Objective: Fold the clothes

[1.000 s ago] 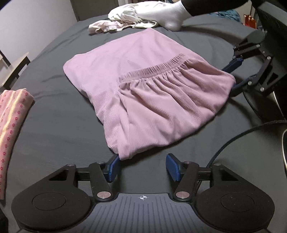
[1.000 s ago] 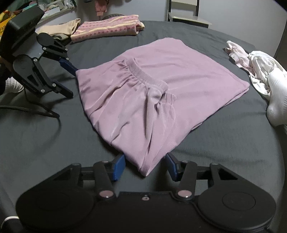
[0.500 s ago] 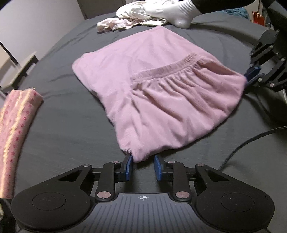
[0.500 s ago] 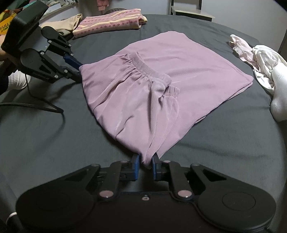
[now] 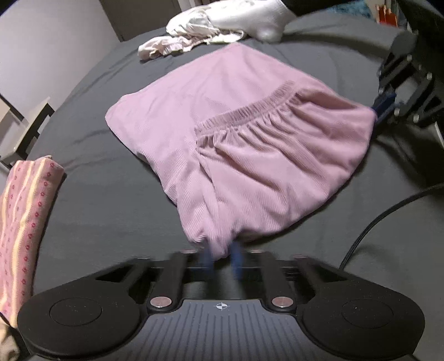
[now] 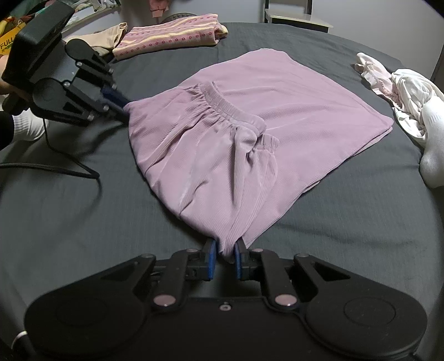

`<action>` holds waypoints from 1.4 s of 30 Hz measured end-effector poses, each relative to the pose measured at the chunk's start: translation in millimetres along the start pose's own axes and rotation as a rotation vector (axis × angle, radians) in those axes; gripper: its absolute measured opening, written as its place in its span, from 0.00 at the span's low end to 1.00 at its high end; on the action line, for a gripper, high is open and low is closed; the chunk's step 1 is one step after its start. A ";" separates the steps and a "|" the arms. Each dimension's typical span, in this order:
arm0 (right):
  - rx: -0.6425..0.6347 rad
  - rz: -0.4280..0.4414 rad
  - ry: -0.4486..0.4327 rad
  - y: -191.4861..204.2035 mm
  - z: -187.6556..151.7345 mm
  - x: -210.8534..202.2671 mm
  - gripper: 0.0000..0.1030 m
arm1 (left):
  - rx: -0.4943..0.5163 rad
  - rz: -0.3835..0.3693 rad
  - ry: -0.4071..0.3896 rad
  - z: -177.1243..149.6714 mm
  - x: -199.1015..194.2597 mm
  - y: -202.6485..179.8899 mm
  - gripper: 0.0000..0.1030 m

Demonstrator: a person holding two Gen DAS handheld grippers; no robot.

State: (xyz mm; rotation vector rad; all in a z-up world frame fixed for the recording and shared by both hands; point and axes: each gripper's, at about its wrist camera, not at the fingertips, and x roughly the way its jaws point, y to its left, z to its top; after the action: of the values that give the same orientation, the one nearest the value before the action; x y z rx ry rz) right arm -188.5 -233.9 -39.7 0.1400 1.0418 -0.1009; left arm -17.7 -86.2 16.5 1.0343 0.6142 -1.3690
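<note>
A mauve ribbed garment (image 5: 249, 155) (image 6: 291, 111) with an elastic waistband lies partly folded on the dark grey sheet (image 5: 111, 200) (image 6: 83, 222). My left gripper (image 5: 220, 257), blurred by motion, is shut on the garment's near corner in the left wrist view. It also shows in the right wrist view, where the left gripper (image 6: 122, 107) pinches the far-left corner. My right gripper (image 6: 224, 258) is shut on the corner nearest to it, with cloth bunched between the blue pads. In the left wrist view the right gripper (image 5: 384, 107) holds the garment's right tip.
A folded pink patterned garment (image 5: 25, 222) (image 6: 169, 36) and a beige one (image 6: 102, 36) lie at the sheet's edge. A white clothes pile (image 5: 205, 25) (image 6: 408, 94) and a person's white sock (image 6: 431, 155) lie beyond. A black cable (image 5: 371, 225) (image 6: 55, 166) trails over the sheet.
Both grippers went from open, on either side of a garment corner, to shut on it. The left gripper is now moving, and its corner is pulled up slightly.
</note>
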 end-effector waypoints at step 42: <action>-0.792 -0.307 -0.078 77.0 -22.9 -12.4 0.65 | 0.992 0.331 -0.040 -27.6 -20.6 -88.4 0.80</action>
State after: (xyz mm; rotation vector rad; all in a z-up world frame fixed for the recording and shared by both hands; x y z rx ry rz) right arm -202.7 -154.0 -35.1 -0.7371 0.9533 0.0339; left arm -100.6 -42.8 1.0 1.7810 -0.3345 -1.3851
